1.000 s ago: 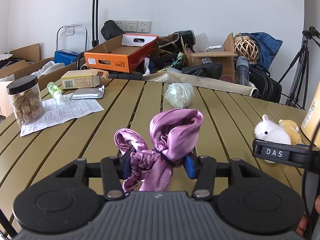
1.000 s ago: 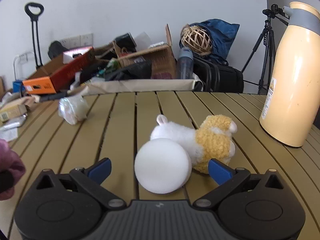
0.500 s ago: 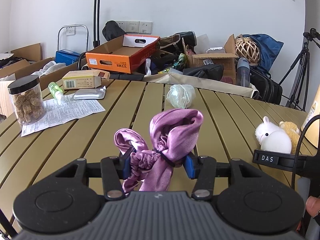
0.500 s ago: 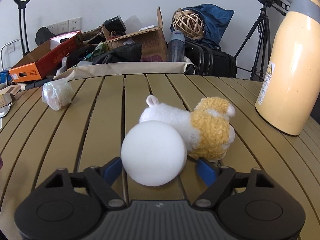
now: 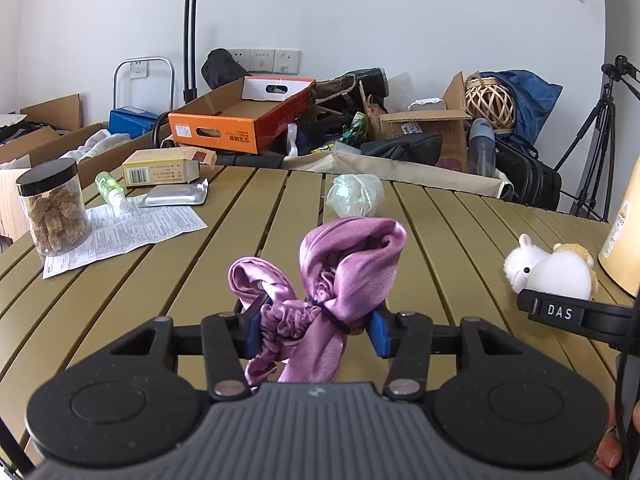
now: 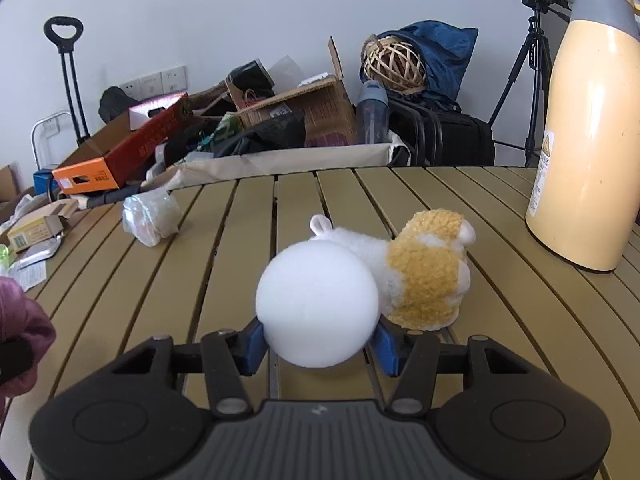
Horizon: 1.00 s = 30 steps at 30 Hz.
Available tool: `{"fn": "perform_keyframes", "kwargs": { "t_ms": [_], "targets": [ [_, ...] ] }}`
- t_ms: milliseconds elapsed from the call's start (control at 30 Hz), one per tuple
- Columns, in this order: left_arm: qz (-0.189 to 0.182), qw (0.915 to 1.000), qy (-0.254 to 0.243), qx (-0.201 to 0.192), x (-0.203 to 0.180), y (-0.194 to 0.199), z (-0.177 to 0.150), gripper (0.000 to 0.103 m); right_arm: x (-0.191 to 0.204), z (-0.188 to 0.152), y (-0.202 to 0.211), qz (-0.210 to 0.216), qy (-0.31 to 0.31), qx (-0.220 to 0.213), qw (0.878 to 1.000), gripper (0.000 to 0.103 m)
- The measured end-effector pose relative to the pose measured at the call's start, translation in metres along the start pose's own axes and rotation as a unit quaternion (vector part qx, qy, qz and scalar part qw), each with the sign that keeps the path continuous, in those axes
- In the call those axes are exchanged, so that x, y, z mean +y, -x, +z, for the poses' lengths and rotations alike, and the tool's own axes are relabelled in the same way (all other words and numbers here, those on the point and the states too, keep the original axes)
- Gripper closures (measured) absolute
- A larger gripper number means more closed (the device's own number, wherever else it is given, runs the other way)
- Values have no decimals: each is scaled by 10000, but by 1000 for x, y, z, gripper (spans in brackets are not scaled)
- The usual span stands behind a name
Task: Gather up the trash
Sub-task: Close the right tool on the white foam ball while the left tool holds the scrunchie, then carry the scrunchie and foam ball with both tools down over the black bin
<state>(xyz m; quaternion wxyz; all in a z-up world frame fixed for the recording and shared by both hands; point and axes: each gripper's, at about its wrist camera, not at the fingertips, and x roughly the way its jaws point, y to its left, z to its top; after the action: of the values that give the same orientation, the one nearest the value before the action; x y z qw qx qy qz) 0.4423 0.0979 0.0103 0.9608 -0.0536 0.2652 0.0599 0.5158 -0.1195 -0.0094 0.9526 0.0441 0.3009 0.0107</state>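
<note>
- The left gripper [image 5: 314, 330] is clamped on a purple satin scarf [image 5: 344, 264] bunched with a hair tie; the cloth fills the gap between the blue pads and spills up and forward over the slatted table [image 5: 432, 240].
- The right gripper [image 6: 318, 342] has just been closing, with a white foam ball [image 6: 318, 304] between its jaws. The blue pads now sit against the ball's left and right sides low down, so it looks gripped, though whether the squeeze is firm enough to lift I cannot quite tell from this angle.
- The ball sits dead ahead of the right gripper, in the near middle of the table, and touches a white and yellow plush toy [image 6: 424, 276] just behind it to the right.
- That contact is what the next move turns on: the ball should come straight up or back toward the near edge, away from the toy, so that the toy is not dragged along.
- A crumpled clear plastic bag [image 6: 150, 216] lies farther off to the left, well apart from both grippers and about midway between them; both are full, so it must wait.
- A tall cream thermos [image 6: 588, 140] stands far right, clear of the lift.
</note>
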Motion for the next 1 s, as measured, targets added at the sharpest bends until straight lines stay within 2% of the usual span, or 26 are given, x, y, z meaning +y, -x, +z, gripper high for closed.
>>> {"fn": "perform_keyframes", "kwargs": {
  "t_ms": [200,467,1000],
  "targets": [
    [-68,9999,15,-97,-4,16,-1,52,-5,-9,29,318,-63,-165,9993,51],
    [-211,9994,89,-273,-11,55,-8,52,-5,-20,83,540,115,-521,9971,51],
    [-403,9988,85,-249,-24,136,-48,52,-26,-48,183,847,216,-667,9939,51]
  ]
}}
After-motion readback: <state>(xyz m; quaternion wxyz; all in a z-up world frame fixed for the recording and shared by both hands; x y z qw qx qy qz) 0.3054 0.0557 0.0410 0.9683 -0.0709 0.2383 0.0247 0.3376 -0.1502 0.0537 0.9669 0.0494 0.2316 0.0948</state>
